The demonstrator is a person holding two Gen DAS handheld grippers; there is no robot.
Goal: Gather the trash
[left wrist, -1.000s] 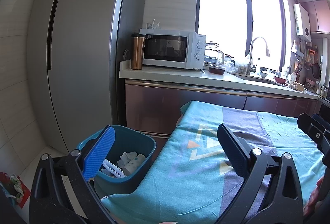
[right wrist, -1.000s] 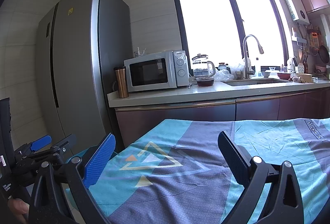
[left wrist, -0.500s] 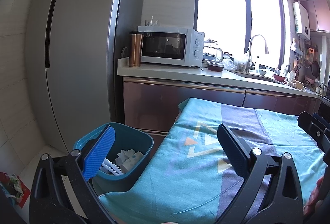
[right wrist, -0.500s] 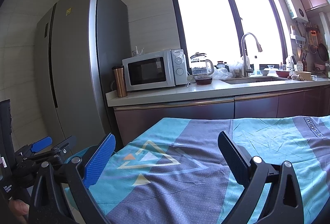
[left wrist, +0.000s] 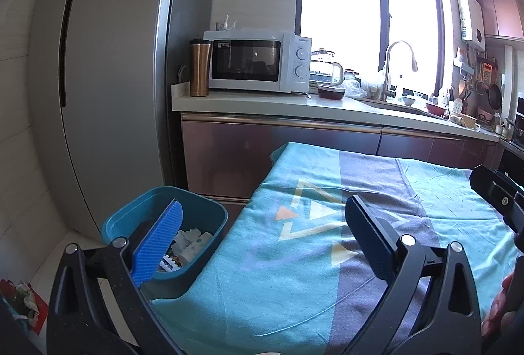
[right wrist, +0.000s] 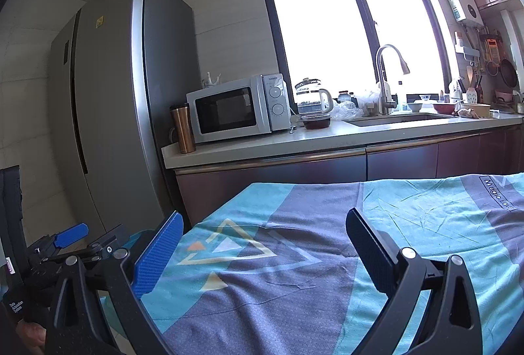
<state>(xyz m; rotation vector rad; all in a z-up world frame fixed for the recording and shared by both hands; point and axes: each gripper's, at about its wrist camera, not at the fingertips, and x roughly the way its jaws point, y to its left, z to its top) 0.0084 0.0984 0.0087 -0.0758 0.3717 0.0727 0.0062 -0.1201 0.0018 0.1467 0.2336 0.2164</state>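
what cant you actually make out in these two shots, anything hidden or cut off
- Teal bin: in the left wrist view the left gripper's blue pad covers part of the white trash inside; in the right wrist view the bin is almost wholly hidden.
- Red packet on the floor: cut off by the left wrist view's edge.
- Cloth-covered table: its near part hides behind the right gripper.
- Outside the window: blown out.

There are two grippers: the left gripper (left wrist: 262,230) and the right gripper (right wrist: 262,243), each with two fingers spread wide and nothing between them. One blue bin (left wrist: 144,207) at eight o'clock holds several white scraps (left wrist: 191,240), too jumbled to count. One cloth-covered table (left wrist: 311,257), one fridge (left wrist: 114,60), one microwave (left wrist: 255,65), one copper tumbler (left wrist: 199,68), one kettle (right wrist: 311,96), one tap (right wrist: 388,77).
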